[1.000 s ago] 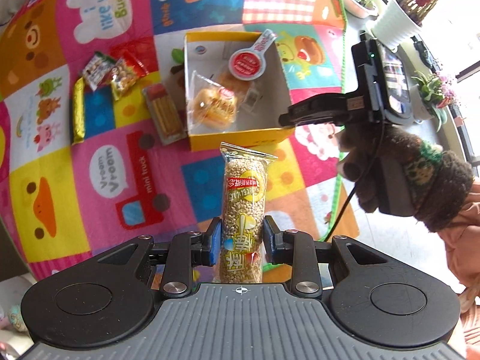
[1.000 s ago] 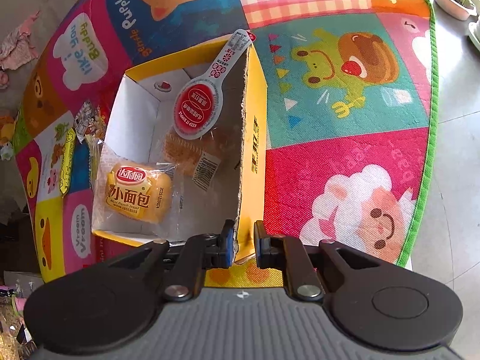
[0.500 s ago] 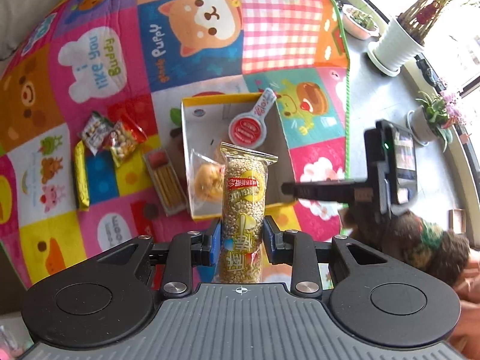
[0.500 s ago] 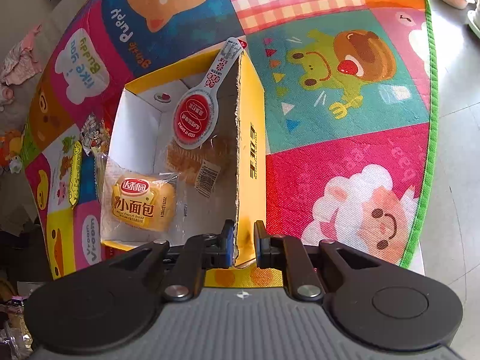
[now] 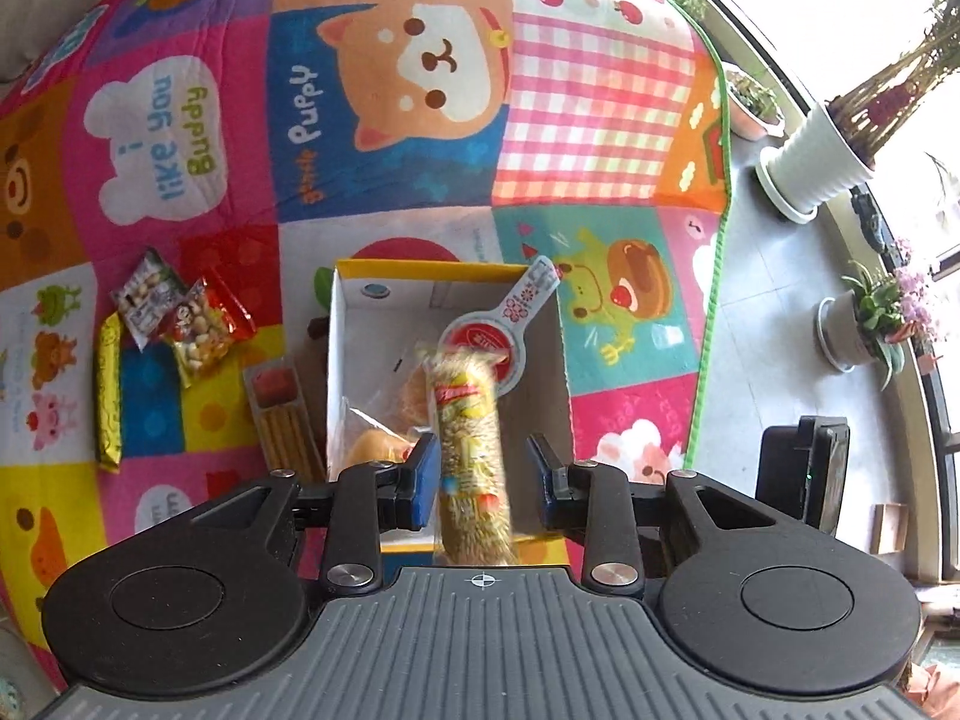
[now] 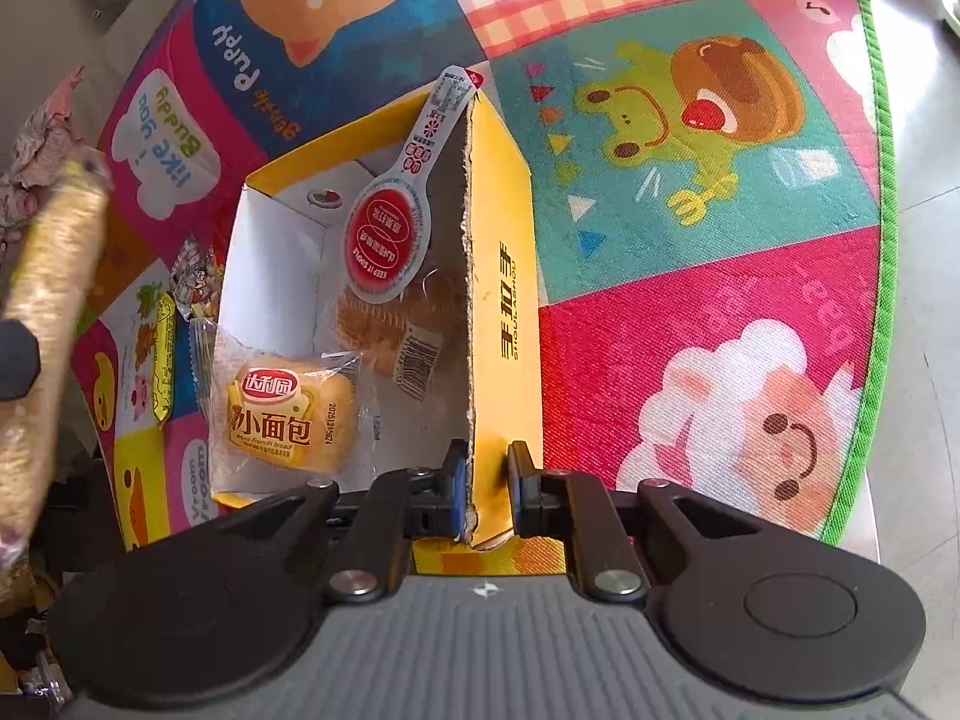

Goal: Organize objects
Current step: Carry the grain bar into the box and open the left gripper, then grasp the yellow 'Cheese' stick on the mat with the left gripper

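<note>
The left gripper [image 5: 480,474] has its jaws on either side of the grain-snack tube [image 5: 471,450]. A slit of daylight shows at the right pad, and the tube is blurred while the jaws are sharp. I judge the grip released, with the tube sliding free rather than pinched.

The right gripper [image 6: 487,492] is clenched on the right wall of the yellow box [image 6: 504,300], close to its near corner, and pins the box to the play mat [image 5: 180,120].

**Step in hand:** dropping the tube into the box. From the left jaws the box opens toward 12 o'clock, and the tube hangs over its near end. In the right wrist view the tube shows at 9 o'clock, above the rim and not yet inside.

The box already holds 3 items:
- a small bread pack [image 6: 276,414]
- a waffle pack [image 6: 390,324]
- a red round-headed sachet [image 6: 387,240], leaning on the right wall

**Next move:** I expect the left jaws need to spread fully and lift clear. They then go toward 10 o'clock, where 4 items lie on the mat:
- the gold bar [image 5: 108,396]
- 2 nut packets [image 5: 180,324]
- the biscuit-stick tray [image 5: 282,414]

The tall tube may lodge against the sachet or tip over the rim.

**Pose:** both grippers point steeply down. The left is above the box's near edge and the right is low on its wall.
</note>
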Demonstrator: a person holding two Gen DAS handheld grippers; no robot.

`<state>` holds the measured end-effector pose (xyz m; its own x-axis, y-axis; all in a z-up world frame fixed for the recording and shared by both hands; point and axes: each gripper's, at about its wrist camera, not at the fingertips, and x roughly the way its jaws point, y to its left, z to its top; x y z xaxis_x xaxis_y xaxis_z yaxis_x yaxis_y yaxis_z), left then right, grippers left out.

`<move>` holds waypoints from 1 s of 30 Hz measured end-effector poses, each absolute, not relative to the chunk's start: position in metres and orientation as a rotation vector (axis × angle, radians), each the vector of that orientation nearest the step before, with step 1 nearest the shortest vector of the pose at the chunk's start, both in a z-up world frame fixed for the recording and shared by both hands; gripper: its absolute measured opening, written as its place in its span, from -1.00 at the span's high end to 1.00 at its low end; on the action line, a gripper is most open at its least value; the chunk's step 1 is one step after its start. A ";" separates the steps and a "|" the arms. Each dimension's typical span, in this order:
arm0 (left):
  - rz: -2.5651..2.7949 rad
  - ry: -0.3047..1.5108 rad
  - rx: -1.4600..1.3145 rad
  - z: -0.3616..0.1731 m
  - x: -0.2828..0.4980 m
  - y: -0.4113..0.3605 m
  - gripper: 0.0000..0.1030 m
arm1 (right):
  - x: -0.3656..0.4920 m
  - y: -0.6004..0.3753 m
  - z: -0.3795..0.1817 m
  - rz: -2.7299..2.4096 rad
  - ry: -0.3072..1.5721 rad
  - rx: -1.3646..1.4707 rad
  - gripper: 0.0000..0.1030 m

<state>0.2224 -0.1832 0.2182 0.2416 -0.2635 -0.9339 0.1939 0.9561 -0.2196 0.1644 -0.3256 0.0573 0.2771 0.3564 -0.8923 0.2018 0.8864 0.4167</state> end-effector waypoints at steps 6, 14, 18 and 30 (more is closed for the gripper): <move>-0.264 1.273 -0.164 0.211 0.231 -0.165 0.34 | 0.167 -0.341 0.051 0.120 1.292 0.610 0.73; -0.130 1.318 -0.235 0.173 0.207 -0.095 0.34 | 0.164 -0.330 0.070 0.119 1.204 0.429 0.79; -0.088 1.325 -0.247 0.143 0.189 -0.057 0.34 | 0.155 -0.308 0.084 0.122 1.102 0.205 0.80; -0.059 1.335 -0.337 0.073 0.160 0.006 0.34 | 0.159 -0.271 0.060 0.013 1.085 0.045 0.85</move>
<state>0.1595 0.0061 0.0729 0.2403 -0.2334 -0.9422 -0.1496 0.9502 -0.2735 0.1594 -0.2706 0.0602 0.4665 0.0330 -0.8839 0.0115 0.9990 0.0433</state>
